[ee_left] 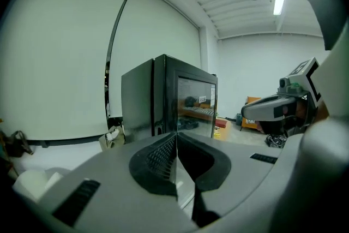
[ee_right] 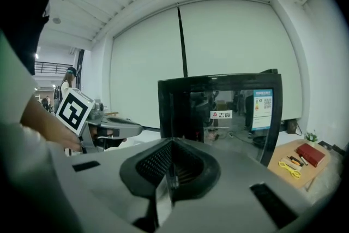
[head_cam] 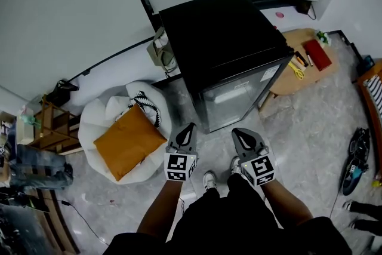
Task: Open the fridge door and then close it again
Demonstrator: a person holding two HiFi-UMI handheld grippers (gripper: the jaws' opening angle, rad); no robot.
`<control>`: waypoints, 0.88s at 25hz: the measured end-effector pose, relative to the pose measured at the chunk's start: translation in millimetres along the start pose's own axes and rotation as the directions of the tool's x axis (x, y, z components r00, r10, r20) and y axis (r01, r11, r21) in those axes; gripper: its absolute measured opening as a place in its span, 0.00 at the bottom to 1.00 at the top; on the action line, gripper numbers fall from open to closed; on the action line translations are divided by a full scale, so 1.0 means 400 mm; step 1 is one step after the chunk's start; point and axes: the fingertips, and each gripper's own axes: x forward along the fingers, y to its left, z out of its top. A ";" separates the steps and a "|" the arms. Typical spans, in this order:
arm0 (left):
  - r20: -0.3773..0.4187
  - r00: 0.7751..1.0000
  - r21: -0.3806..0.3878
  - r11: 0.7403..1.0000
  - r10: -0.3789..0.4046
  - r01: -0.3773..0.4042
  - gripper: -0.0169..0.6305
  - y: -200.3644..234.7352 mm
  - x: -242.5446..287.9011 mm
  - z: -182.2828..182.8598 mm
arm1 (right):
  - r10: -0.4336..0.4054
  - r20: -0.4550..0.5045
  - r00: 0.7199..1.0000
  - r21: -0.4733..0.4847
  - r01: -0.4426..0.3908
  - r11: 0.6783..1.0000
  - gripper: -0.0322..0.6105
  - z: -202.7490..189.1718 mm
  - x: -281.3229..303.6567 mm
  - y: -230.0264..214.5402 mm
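Approach step: left gripper [head_cam: 189, 127] and right gripper [head_cam: 239, 132], jaws pressed together, empty, near the shut black glass-fronted mini fridge [head_cam: 222, 33] on the floor; next, catch its door edge.

1. I saw the fridge [head_cam: 227, 45] standing by the wall, its glass door shut.
2. My left gripper [head_cam: 190, 127] and right gripper [head_cam: 237, 132] hung near the door, apart from it, both pointing at it.
3. An orange cushion [head_cam: 128, 140] lay on a white beanbag [head_cam: 95, 116] left of the fridge.
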 end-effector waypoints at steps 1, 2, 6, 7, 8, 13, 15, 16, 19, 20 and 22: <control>-0.011 1.000 -0.003 1.000 0.006 -0.006 0.06 0.004 0.010 -0.007 | 0.008 -0.003 1.000 0.002 -0.008 1.000 0.08 -0.004 0.009 -0.002; -0.022 1.000 -0.008 1.000 0.013 -0.013 0.06 0.011 0.019 -0.013 | 0.015 -0.007 1.000 0.004 -0.015 1.000 0.08 -0.009 0.018 -0.004; -0.046 0.999 -0.010 1.000 0.029 -0.029 0.06 0.035 0.051 -0.028 | 0.049 -0.037 0.998 0.014 -0.048 0.999 0.08 -0.037 0.048 -0.012; -0.044 0.999 -0.011 1.000 0.026 -0.026 0.06 0.040 0.057 -0.029 | 0.057 -0.041 0.998 0.014 -0.056 0.998 0.08 -0.042 0.056 -0.013; -0.039 0.999 -0.015 1.000 0.024 -0.024 0.07 0.045 0.064 -0.027 | 0.065 -0.043 0.997 0.013 -0.064 0.998 0.08 -0.044 0.064 -0.013; -0.016 1.000 -0.040 0.999 0.010 -0.011 0.27 0.053 0.095 -0.021 | 0.089 -0.066 0.994 0.020 -0.088 0.996 0.08 -0.069 0.077 -0.006; -0.018 1.000 -0.045 0.999 0.005 -0.005 0.29 0.048 0.114 -0.020 | 0.089 -0.070 0.994 0.022 -0.088 0.996 0.08 -0.072 0.078 -0.015; -0.020 1.000 -0.054 0.999 0.002 -0.003 0.31 0.047 0.125 -0.019 | 0.086 -0.072 0.994 0.021 -0.085 0.996 0.08 -0.072 0.078 -0.022; -0.025 1.000 -0.095 0.995 -0.001 -0.001 0.31 0.053 0.149 -0.021 | 0.070 -0.074 0.995 0.029 -0.068 0.997 0.08 -0.073 0.072 -0.041; -0.028 1.000 -0.100 0.995 -0.002 -0.001 0.31 0.055 0.154 -0.023 | 0.060 -0.074 0.995 0.037 -0.057 0.998 0.08 -0.078 0.068 -0.049; -0.033 0.999 -0.099 0.995 -0.006 0.003 0.30 0.054 0.166 -0.026 | 0.038 -0.083 0.996 0.051 -0.034 0.998 0.08 -0.095 0.058 -0.066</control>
